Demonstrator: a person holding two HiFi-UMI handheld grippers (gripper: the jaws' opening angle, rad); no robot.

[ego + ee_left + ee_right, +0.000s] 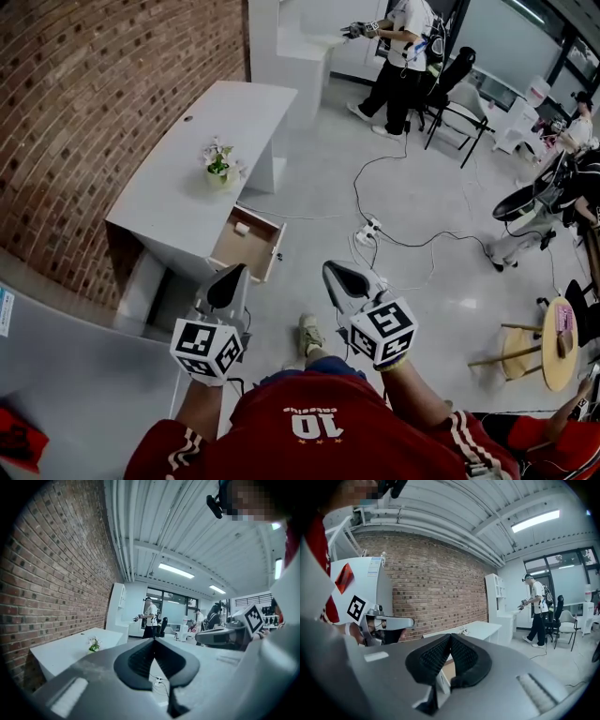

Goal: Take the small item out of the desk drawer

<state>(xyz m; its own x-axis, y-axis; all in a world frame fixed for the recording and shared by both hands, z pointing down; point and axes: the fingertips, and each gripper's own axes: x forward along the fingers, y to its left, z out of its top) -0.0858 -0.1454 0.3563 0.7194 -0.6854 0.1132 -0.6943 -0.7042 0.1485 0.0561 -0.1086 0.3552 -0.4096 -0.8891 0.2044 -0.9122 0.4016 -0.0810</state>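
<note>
Left gripper (228, 279), right gripper (339, 275): jaws pressed together, empty. Small item (242, 228) in pulled-out drawer (265, 255) lies well ahead of both. Step closer, spread one pair, straddle item.

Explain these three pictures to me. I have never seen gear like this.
No robot here: a person in a red shirt holds a two-jaw gripper in each hand. The head view looks down from the person's head at the left gripper and right gripper. The other two pictures come from cameras riding on each gripper, looking along its jaws. Both pairs of jaws are closed with nothing in them. Ahead, a white desk bears a small plant; its drawer stands open with a small white item inside.
</note>
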